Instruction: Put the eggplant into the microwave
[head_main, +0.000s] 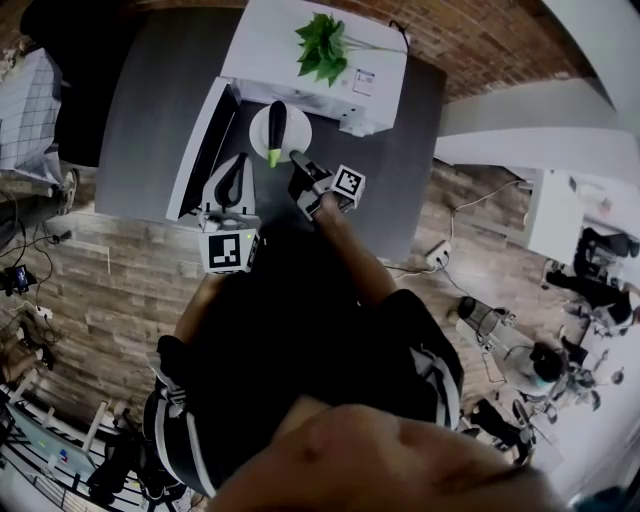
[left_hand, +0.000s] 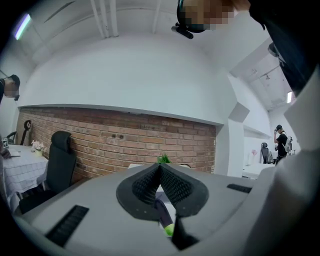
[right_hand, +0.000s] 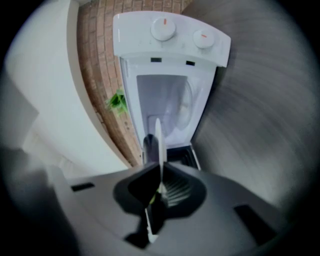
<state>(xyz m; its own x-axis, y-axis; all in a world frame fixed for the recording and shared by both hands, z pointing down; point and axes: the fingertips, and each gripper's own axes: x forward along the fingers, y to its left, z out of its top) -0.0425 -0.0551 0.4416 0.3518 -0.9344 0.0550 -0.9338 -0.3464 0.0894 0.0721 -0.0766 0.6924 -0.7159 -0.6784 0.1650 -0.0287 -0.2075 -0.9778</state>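
Two grippers are in play here, and we judge the step in hand to be carrying the loaded plate into the cavity. The microwave (head_main: 265, 45) stands open ahead, with its door (head_main: 203, 150) swung out to the left. We would keep the white plate (head_main: 298, 128) level and steer it straight through the opening, clear of door and frame. We would set it down before letting go, since the eggplant (head_main: 277, 125) lies loose on it and could roll.

The right gripper (right_hand: 160, 172) has its jaws clamped on the near rim of the plate, which shows edge-on between them. The eggplant is not in that grip. It lies along the plate just past the fingertips, its green end nearest them.

The left gripper (left_hand: 160, 169) hangs beside the door with its jaws pressed together on nothing. The eggplant shows below and beyond them.
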